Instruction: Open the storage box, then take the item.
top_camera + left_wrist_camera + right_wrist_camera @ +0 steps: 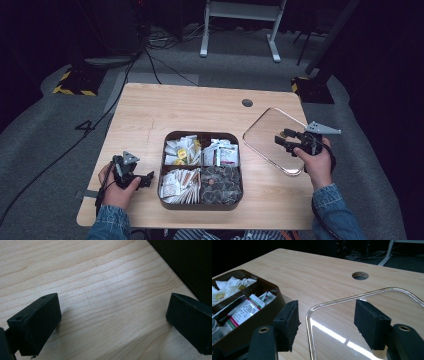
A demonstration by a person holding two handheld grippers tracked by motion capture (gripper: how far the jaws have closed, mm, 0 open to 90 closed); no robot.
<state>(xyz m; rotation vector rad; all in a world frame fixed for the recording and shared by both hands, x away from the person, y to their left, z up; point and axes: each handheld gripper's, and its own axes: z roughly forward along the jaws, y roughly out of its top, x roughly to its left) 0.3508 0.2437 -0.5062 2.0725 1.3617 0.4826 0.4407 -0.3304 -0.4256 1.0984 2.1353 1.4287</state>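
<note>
While the right gripper (pixel 286 140) hovers over the clear lid (pixel 274 140) with its jaws apart and nothing between them, that lid lies flat on the table (pixel 200 110), near the right edge and just beside the brown box (pixel 201 170). In the right gripper view the lid's (pixel 372 322) shiny rim curves under the black pads (pixel 287 323), apart from both, and the box wall (pixel 265 315) stands close on the left with paper packets (pixel 244 307) showing over it. A round cable hole (pixel 360 275) sits in the wood beyond the lid, well apart from it.

The box has four compartments packed with sachets and wrapped pieces, and it takes up the middle of the near half of the table. The left gripper (pixel 141 180) rests just beside the box's left wall, jaws wide and empty over bare wood (pixel 105 297).

Open tabletop stretches behind the box to the far edge. On the right, the lid's outer corner reaches almost to the table's side.
</note>
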